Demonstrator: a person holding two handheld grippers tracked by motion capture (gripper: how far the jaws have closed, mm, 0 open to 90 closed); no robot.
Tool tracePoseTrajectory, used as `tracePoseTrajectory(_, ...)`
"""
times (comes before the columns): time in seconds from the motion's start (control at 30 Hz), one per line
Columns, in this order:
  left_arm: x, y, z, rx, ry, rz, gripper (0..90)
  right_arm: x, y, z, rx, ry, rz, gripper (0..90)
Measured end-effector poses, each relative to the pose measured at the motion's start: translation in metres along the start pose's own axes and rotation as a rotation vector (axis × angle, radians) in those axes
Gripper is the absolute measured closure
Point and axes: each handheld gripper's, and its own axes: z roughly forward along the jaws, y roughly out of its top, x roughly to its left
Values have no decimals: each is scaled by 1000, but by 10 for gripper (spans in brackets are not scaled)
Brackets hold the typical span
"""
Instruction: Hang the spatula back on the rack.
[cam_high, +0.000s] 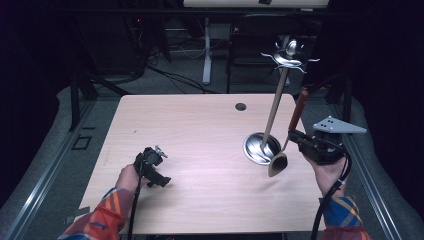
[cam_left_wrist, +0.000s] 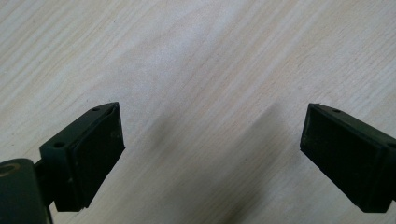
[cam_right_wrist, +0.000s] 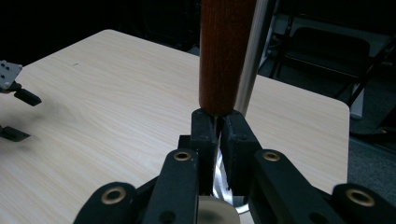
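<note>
A spoon with a red-brown wooden handle (cam_high: 299, 108) and a pale bowl (cam_high: 278, 164) is held upright at the table's right, bowl down. My right gripper (cam_high: 295, 136) is shut on the thin metal neck just under the handle (cam_right_wrist: 224, 56); in the right gripper view its pads (cam_right_wrist: 204, 133) pinch that neck. Just left of the spoon stands a metal utensil stand with a round base (cam_high: 254, 150), a slanted pole (cam_high: 276, 102) and hooks at the top (cam_high: 287, 60). My left gripper (cam_high: 163, 166) rests low over the table's left front, open, with bare wood between its jaws (cam_left_wrist: 212, 140).
The light wooden table (cam_high: 200, 130) has a small round cable hole (cam_high: 240, 106) near its far edge. A dark chair (cam_high: 257, 42) and a desk leg (cam_high: 206, 50) stand behind the table. Metal rails run along both sides of the table.
</note>
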Motion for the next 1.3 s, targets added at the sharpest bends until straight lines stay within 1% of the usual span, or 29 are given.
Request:
tracePoseTrajectory(0.23, 0, 0, 1, -1, -2, -1, 59, -2, 6, -4, -21, -4, -2, 842)
tracePoseTrajectory(0.33, 0, 0, 0, 1, 0, 7, 59, -2, 8, -4, -23, -9, -8, 842)
tracePoseTrajectory(0.43, 0, 0, 0, 0, 0, 2, 59, -2, 11, -5, -25, -8, -10, 842)
tracePoseTrajectory(0.47, 0, 0, 0, -1, 1, 0, 59, -2, 13, -5, -33, -8, -12, 842)
tracePoseTrajectory(0.6, 0, 0, 0, 0, 1, 4, 59, -2, 15, -5, -37, -4, -13, 842)
tracePoseTrajectory(0.73, 0, 0, 0, -1, -1, 2, 59, -2, 16, -5, -34, -11, -16, 842)
tracePoseTrajectory(0.77, 0, 0, 0, 0, 0, 5, 59, -3, 17, -5, -37, -9, -14, 842)
tracePoseTrajectory(0.8, 0, 0, 1, -2, -2, -2, 59, -3, 18, -5, -37, -8, -12, 842)
tracePoseTrajectory(0.83, 0, 0, 1, 2, 0, 6, 59, -3, 19, -5, -42, -9, -14, 842)
tracePoseTrajectory(0.93, 0, 1, 1, 5, -2, 5, 59, -4, 21, -6, -50, -6, -11, 842)
tracePoseTrajectory(1.3, 0, 1, 2, 6, -3, 6, 60, -9, 25, -10, -61, -16, 3, 842)
